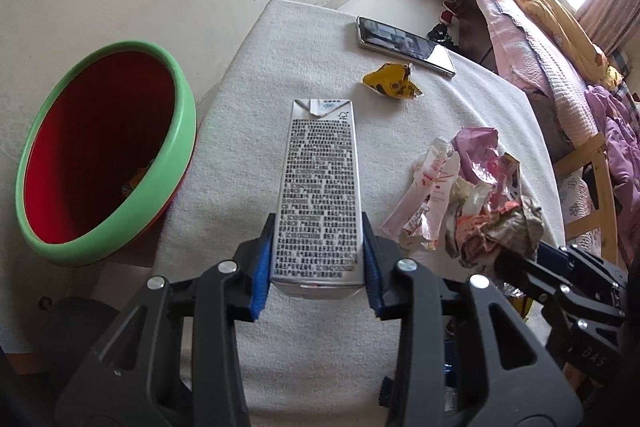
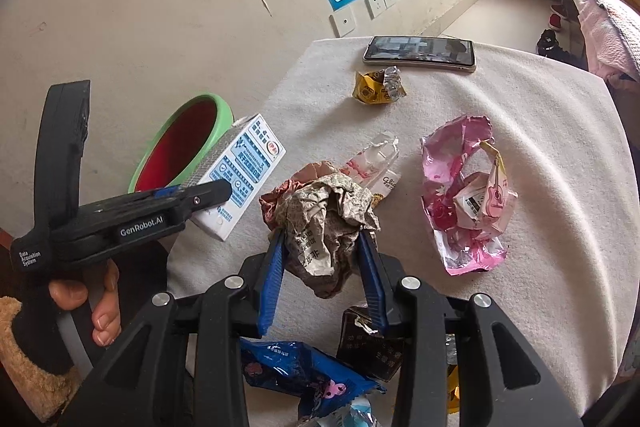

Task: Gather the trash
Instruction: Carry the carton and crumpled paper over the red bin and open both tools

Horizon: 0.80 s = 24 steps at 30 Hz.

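Observation:
My left gripper (image 1: 318,267) is shut on a silver drink carton (image 1: 318,187), its blue pads pressing the carton's two sides near the base. The carton hangs over the cloth-covered table (image 1: 224,211), to the right of a red bin with a green rim (image 1: 176,131). In the right wrist view the same carton (image 2: 240,167) sits in the left gripper (image 2: 200,197), in front of the bin (image 2: 224,119). My right gripper (image 2: 322,247) is shut on a crumpled brownish paper wad (image 2: 324,223), lifted a little off the cloth.
Loose on the cloth lie a pink wrapper (image 2: 460,187), a white-pink sachet (image 2: 376,163), a yellow wrapper (image 2: 378,87), a blue wrapper (image 2: 304,375) and a dark wrapper (image 2: 368,351). A phone (image 2: 420,53) lies at the far edge. A bed (image 1: 560,67) stands to the right.

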Tool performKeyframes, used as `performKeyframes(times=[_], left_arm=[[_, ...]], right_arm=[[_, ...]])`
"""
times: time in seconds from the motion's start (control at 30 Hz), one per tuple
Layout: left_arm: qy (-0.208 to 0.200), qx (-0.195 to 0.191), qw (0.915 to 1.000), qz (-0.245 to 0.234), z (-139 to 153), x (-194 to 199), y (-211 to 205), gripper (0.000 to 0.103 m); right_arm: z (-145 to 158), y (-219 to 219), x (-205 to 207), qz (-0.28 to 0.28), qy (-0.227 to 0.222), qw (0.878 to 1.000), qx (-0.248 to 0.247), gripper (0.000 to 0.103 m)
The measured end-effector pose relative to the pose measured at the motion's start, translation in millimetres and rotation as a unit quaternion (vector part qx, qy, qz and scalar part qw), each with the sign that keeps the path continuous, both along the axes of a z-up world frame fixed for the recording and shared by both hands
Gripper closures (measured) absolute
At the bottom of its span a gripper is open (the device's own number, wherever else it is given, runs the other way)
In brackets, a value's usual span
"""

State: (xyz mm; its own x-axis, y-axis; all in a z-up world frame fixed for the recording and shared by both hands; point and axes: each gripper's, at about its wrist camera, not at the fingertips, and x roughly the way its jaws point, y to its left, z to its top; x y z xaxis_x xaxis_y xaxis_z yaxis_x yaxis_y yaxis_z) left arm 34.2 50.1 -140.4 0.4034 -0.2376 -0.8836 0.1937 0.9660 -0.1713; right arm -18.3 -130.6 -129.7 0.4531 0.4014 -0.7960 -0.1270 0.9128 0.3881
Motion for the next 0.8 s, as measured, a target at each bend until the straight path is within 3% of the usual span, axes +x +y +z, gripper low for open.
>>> performKeyframes(times=[0.2, 0.33, 0.47, 0.8], left_arm=[[0.036, 0.004, 0.9993, 0.009, -22, -4, 6, 0.066], [0.040, 0.007, 0.9991, 0.015, -27, -4, 8, 0.061], [0.043, 0.005, 0.9989, 0.018, -31, -5, 10, 0.064], [0.002, 0.004, 0.9993, 0.037, -9, -14, 22, 0.067]], right_arm=[[-2, 3, -1, 0.001, 0.004, 1.000, -0.001, 0.068], [-2, 3, 1, 0.000, 0.004, 1.000, -0.003, 0.068], [-2, 4, 1, 0.003, 0.004, 1.000, -0.003, 0.068], [4, 7, 1, 0.007, -0.005, 1.000, -0.002, 0.068]])
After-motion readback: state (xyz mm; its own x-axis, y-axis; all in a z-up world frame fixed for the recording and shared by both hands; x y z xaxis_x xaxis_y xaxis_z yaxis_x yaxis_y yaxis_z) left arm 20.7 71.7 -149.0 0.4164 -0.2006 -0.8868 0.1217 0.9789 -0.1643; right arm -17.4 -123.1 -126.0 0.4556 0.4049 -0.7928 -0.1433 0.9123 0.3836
